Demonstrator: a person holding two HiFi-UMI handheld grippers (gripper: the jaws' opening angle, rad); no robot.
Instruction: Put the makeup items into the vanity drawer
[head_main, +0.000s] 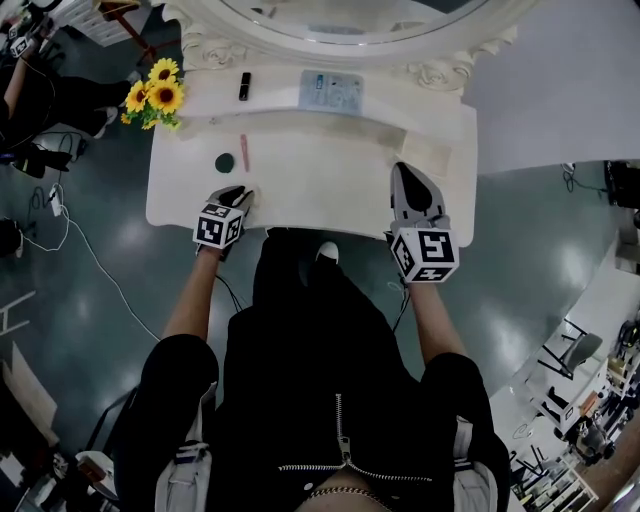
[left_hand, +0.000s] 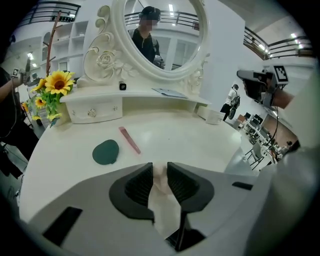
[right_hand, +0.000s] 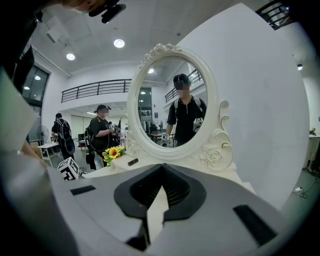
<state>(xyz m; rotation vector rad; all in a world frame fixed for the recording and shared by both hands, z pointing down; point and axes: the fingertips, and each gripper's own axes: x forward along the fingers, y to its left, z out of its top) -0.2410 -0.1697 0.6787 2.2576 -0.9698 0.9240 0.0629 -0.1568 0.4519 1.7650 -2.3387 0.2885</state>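
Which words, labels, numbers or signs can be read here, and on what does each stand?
No text can be read.
Pale blue case on the vanity shelf: print too small to read.
Cube on the left gripper, cube on the right gripper: square patterns only, no letters.

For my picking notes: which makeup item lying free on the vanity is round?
The green disc, lying beside the pink stick. That stick and the black tube are long and thin.
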